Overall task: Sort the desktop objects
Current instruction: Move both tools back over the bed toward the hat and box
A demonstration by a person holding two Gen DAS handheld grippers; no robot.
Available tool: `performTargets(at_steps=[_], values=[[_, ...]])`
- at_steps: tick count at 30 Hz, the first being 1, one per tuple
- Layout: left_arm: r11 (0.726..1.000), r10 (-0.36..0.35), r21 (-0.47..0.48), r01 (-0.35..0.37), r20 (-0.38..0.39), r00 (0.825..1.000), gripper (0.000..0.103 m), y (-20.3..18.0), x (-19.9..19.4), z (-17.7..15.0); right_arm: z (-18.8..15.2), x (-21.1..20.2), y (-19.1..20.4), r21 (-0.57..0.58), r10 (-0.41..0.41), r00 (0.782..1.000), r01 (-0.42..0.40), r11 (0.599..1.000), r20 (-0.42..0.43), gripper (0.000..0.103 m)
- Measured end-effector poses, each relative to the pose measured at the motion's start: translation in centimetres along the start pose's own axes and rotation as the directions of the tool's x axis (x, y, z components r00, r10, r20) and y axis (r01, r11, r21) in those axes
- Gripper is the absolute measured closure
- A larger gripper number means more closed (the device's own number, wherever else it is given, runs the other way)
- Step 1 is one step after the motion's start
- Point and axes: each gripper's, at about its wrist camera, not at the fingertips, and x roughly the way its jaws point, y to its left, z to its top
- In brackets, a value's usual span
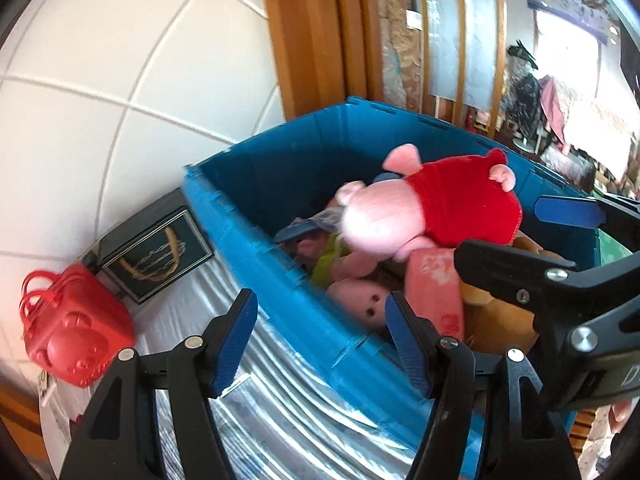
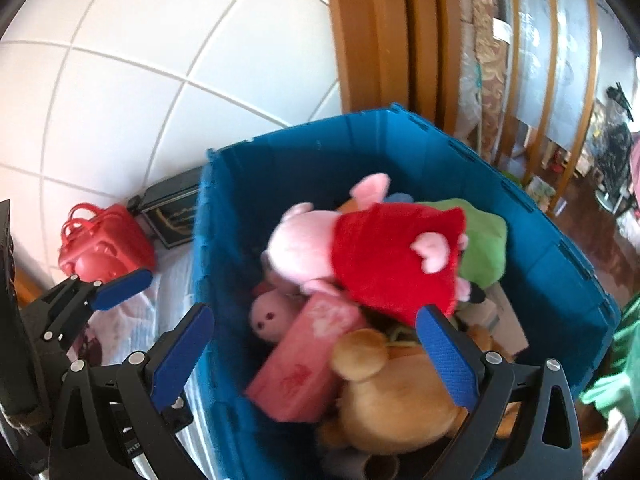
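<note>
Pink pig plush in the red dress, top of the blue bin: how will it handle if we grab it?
The pig plush looks soft and stuffed, so probably light and squashy under the pads. Its limbs would likely flop. Lying loose atop other toys in the blue bin, it may shift or slide when nudged.

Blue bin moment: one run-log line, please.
pig plush: on top in blue bin | left gripper: open, empty | right gripper: open, empty | red toy bag: outside bin
</note>
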Motion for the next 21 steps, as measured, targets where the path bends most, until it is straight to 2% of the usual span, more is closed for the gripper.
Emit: performTargets(at_steps=[5, 7, 11, 15, 18, 21], values=[[0.995, 0.065, -0.078, -0.064, 0.01, 0.998, 0.035, 3.8, -1.6, -3.1, -0.8, -0.3, 3.5, -0.057, 0.022, 1.0, -0.021, 0.998, 0.018, 0.0], [0.988, 0.105, -0.116, -0.103, 0.008, 0.994, 0.031, 5.8, -2.0, -4.9, -1.2, 0.0, 5.1, -0.077, 0.039, 0.999, -0.038, 0.996, 0.021, 0.0], [0.967, 0.184, -0.176, -0.184, -0.017, 0.983, 0.031, 9.5, -2.5, -8.3, -2.2, 1.2, 8.2, -0.114, 0.077, 0.997, -0.074, 0.991, 0.018, 0.0], [0.93, 0.271, -0.24, -0.279, -0.064, 0.96, 0.031, 13.7, -2.8, -12.3, -3.4, 2.6, 11.2, -0.126, 0.166, 0.985, -0.159, 0.979, 0.046, 0.0], [0.881, 0.355, -0.292, -0.372, -0.112, 0.928, 0.031, 17.2, -3.1, -15.8, -4.4, 3.3, 13.8, -0.154, 0.214, 0.974, -0.201, 0.967, 0.075, 0.0], [0.848, 0.383, -0.334, -0.412, -0.153, 0.911, 0.031, 19.9, -3.2, -18.6, -5.3, 4.6, 16.4, -0.185, 0.26, 0.963, -0.244, 0.952, 0.07, 0.0]])
